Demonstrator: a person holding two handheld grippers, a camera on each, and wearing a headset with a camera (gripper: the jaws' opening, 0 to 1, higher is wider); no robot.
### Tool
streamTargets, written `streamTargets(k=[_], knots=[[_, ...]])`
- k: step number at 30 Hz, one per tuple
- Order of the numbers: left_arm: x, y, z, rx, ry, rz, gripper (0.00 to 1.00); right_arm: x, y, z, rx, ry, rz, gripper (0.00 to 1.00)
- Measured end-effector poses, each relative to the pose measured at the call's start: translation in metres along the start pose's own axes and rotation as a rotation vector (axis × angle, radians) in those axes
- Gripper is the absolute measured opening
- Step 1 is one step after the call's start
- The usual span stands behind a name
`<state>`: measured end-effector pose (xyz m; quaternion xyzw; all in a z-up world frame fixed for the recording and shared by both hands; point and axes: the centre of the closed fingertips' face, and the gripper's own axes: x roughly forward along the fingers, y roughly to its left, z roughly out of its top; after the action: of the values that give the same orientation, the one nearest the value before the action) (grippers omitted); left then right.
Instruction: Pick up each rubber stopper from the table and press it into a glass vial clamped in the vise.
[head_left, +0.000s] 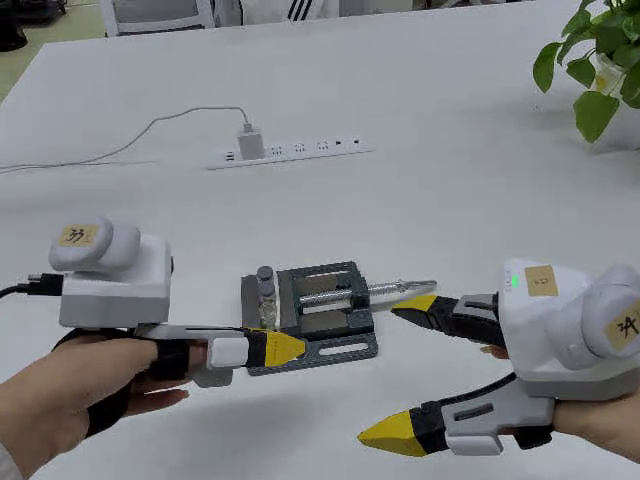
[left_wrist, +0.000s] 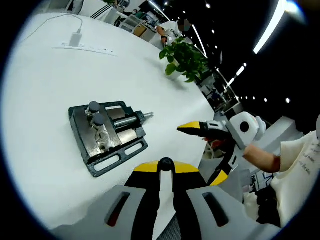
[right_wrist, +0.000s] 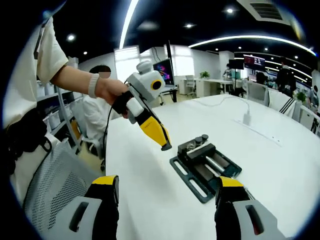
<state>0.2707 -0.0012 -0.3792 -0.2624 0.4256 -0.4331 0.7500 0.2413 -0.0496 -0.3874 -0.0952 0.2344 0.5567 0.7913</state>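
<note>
Vise (left_wrist: 80, 131) on white table (head_left: 450, 180) clamps row of vials. Left gripper view separates two capped vials (left_wrist: 93, 106); third vial (left_wrist: 102, 136) hard to make out. Head view overlaps them into one. Left gripper (head_left: 285, 347) pinches one dark stopper (left_wrist: 165, 163). Right gripper (head_left: 402, 366) jaws spread wide, empty.

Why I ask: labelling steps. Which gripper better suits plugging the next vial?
Probably left: the left gripper, shut on a dark rubber stopper, sits near the dark metal vise; the right gripper is open, empty.
</note>
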Motion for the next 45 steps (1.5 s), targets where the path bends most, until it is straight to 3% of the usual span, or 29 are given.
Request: streamTargets(k=[4, 9, 12, 16, 20, 24, 31, 39, 45], knots=[[-0.007, -0.008, 0.007, -0.128, -0.075, -0.077, 0.05, 0.004, 0.001, 0.018, -0.027, -0.043, 0.002, 0.73], [-0.013, -0.015, 0.009, -0.228, -0.13, -0.143, 0.04, 0.01, 0.004, 0.038, -0.052, -0.084, 0.011, 0.67], [-0.016, -0.02, 0.008, -0.266, -0.146, -0.184, 0.04, 0.013, 0.007, 0.046, -0.065, -0.105, 0.021, 0.62], [-0.02, -0.031, 0.009, -0.347, -0.171, -0.281, 0.04, 0.015, 0.011, 0.056, -0.072, -0.145, 0.037, 0.53], [-0.022, -0.034, 0.007, -0.375, -0.173, -0.317, 0.04, 0.014, 0.014, 0.064, -0.08, -0.172, 0.055, 0.44], [-0.026, -0.046, 0.006, -0.407, -0.156, -0.397, 0.04, 0.012, 0.017, 0.068, -0.086, -0.192, 0.076, 0.36], [-0.027, -0.044, 0.009, -0.428, -0.173, -0.411, 0.04, 0.007, 0.027, 0.077, -0.106, -0.228, 0.123, 0.18], [-0.029, -0.054, 0.009, -0.445, -0.16, -0.468, 0.04, 0.007, 0.028, 0.081, -0.1, -0.244, 0.136, 0.13], [-0.03, -0.055, 0.009, -0.451, -0.159, -0.477, 0.04, 0.007, 0.031, 0.082, -0.103, -0.243, 0.15, 0.1]])
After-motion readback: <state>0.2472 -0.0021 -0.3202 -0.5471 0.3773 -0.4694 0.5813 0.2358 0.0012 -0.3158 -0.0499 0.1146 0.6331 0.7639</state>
